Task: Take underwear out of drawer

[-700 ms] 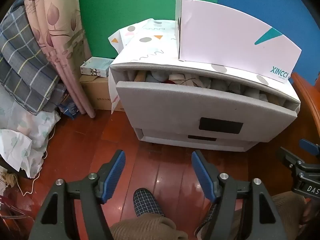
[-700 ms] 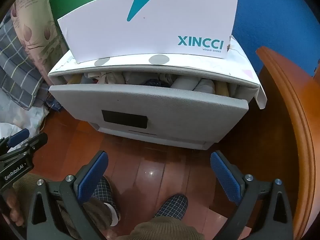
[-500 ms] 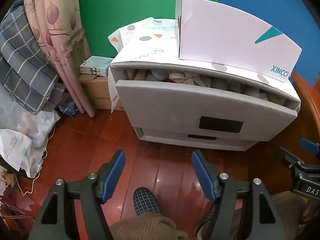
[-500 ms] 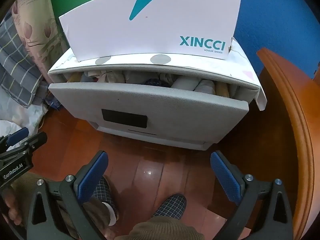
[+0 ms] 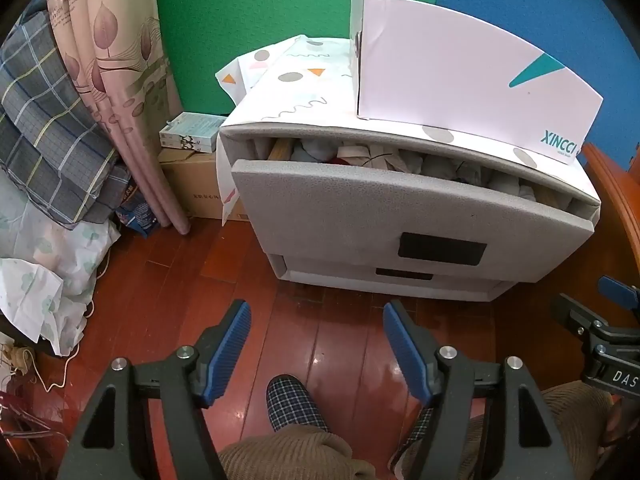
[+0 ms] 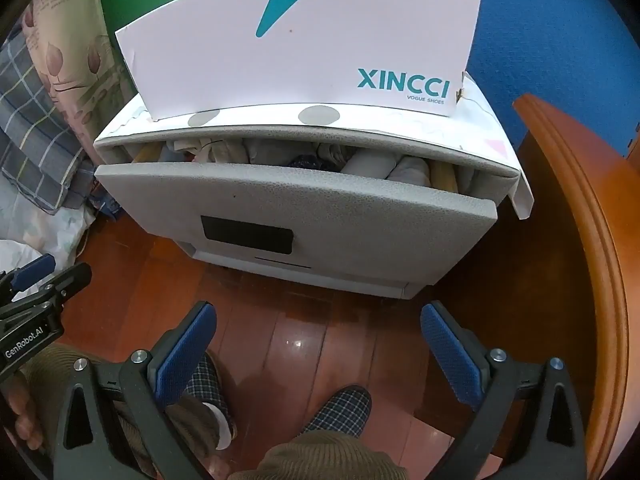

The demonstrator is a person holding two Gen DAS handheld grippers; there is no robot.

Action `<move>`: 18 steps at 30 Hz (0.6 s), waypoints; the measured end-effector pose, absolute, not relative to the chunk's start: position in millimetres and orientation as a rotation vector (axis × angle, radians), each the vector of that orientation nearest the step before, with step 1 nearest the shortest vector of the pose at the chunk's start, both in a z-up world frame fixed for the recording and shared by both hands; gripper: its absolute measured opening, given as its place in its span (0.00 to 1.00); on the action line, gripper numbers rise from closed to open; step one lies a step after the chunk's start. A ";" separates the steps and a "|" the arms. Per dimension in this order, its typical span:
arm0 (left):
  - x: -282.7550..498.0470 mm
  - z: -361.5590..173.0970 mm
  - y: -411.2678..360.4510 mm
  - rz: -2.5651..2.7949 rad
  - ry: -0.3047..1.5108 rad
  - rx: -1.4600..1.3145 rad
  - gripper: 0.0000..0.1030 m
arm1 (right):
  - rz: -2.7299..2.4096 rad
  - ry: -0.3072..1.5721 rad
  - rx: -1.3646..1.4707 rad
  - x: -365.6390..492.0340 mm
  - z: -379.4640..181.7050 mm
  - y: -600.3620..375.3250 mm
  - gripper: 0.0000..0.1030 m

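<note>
Bare floor (image 5: 320,328) before ajar drawer (image 5: 400,216)

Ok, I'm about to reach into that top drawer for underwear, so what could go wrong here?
The top drawer is only slightly open, so a gripper may not fit the narrow gap. The clothes are packed tight, so neighbouring pieces may come out too. A hard pull could shake the shoe box on top.

The drawer (image 6: 296,200) front is speckled grey with a black rectangle. Above it, the shoebox (image 6: 304,40) is white with teal lettering and a teal wedge. Left of the drawer hang a pink leaf-printed curtain (image 5: 120,80) and grey-blue plaid fabric (image 5: 44,128). The floor (image 5: 192,272) is glossy red-brown wood; the slippers (image 6: 340,408) are navy checked.
</note>
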State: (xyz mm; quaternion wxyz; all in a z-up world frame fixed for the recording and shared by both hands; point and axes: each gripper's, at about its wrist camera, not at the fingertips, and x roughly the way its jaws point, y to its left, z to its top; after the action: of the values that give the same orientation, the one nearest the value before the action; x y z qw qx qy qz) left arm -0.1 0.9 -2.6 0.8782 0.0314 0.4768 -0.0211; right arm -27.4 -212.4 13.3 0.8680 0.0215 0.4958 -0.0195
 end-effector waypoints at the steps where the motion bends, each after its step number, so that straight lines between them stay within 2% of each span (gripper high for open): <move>1: 0.2 -2.7 0.4 -0.041 0.995 0.066 0.69 | -0.043 1.039 0.044 -26.5 12.7 -211.6 0.98; 18: -0.6 -3.1 1.1 -0.045 0.997 0.067 0.69 | -0.041 1.040 0.049 -26.4 11.2 -212.4 0.98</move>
State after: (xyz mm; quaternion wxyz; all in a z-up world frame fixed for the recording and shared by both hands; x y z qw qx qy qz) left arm -0.6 1.1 -3.1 0.8775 0.0320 0.4779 -0.0216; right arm -26.4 -212.4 11.2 0.8674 0.0234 0.4968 -0.0195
